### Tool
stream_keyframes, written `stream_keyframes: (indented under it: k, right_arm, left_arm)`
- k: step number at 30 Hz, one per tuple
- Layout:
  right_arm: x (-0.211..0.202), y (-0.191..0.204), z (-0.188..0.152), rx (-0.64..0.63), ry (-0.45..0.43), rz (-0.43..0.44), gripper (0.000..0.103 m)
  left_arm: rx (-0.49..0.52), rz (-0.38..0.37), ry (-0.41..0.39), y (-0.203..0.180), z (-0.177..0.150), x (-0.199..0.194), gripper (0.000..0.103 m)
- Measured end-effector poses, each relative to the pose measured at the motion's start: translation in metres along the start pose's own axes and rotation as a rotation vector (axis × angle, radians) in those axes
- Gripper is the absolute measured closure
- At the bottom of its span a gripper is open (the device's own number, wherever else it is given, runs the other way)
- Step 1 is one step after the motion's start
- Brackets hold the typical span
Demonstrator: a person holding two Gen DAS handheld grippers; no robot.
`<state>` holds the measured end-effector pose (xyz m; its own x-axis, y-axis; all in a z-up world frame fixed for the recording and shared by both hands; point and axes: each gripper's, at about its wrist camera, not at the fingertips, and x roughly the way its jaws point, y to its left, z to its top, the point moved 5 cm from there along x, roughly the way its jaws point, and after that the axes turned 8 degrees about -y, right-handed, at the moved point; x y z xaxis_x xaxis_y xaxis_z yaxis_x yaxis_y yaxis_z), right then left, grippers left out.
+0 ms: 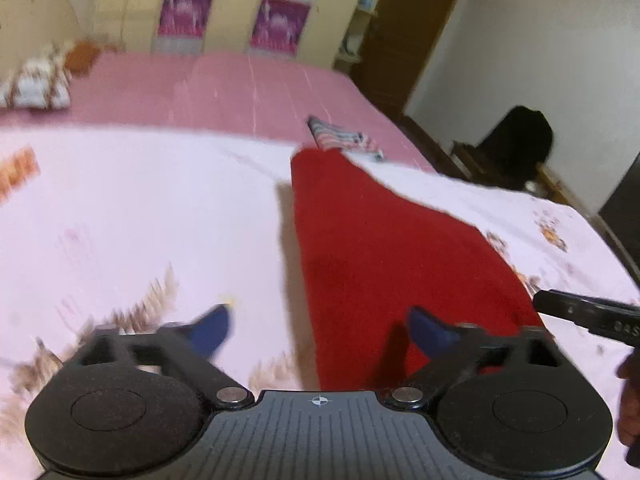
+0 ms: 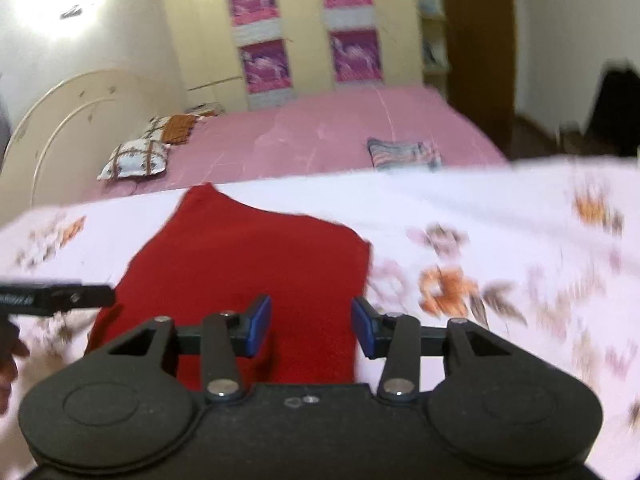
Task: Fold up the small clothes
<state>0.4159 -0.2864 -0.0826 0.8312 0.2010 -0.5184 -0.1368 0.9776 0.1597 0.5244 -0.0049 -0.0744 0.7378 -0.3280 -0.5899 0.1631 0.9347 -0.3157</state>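
A red cloth point(image 1: 384, 248) lies flat on the white flowered sheet point(image 1: 140, 216); it also shows in the right wrist view point(image 2: 248, 264). My left gripper point(image 1: 320, 332) is open and empty, its blue pads point(image 1: 212, 332) straddling the cloth's near left edge. My right gripper point(image 2: 312, 328) is open and empty above the cloth's near right part. The right gripper's finger shows at the right edge of the left wrist view point(image 1: 588, 312). The left gripper's finger shows at the left of the right wrist view point(image 2: 56, 294).
A folded striped garment point(image 1: 344, 138) lies on the pink bedspread point(image 1: 224, 92) beyond the sheet, also in the right wrist view point(image 2: 404, 154). Pillows point(image 2: 136, 158) lie by the headboard. A wardrobe point(image 2: 304, 28) stands behind the bed. A dark chair point(image 1: 516, 144) is at the right.
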Motion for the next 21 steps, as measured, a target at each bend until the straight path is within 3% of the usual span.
stream_keyframes:
  k: [2,5,9,12,14,17,19,21]
  right_arm:
    - [0.008,-0.022,-0.007,0.122,0.078,0.048,0.055]
    - [0.02,-0.05,-0.025,0.378,0.175,0.168,0.038]
    - [0.028,-0.064,-0.043,0.508,0.198,0.237,0.04]
    - [0.023,-0.065,-0.034,0.489,0.13,0.205,0.054]
    - [0.014,-0.052,-0.016,0.374,0.051,0.195,0.054]
    - [0.026,-0.04,-0.008,0.274,0.093,0.169,0.053]
    - [0.032,-0.045,-0.012,0.299,0.13,0.16,0.051]
    - [0.023,-0.055,-0.013,0.316,0.098,0.113,0.056]
  left_arm:
    - [-0.095,-0.079,0.058,0.008,-0.007,0.008,0.02]
    - [-0.197,-0.163,0.132,0.015,-0.015,0.019,0.019]
    - [-0.221,-0.181,0.13,0.018,-0.017,0.025,0.018]
    - [-0.189,-0.17,0.114,0.014,-0.015,0.023,0.018]
    - [-0.186,-0.167,0.11,0.012,-0.016,0.026,0.018]
    - [-0.223,-0.18,0.111,0.013,-0.01,0.035,0.018]
    - [-0.216,-0.181,0.113,0.012,-0.006,0.036,0.018]
    - [-0.185,-0.172,0.101,0.012,-0.003,0.032,0.018]
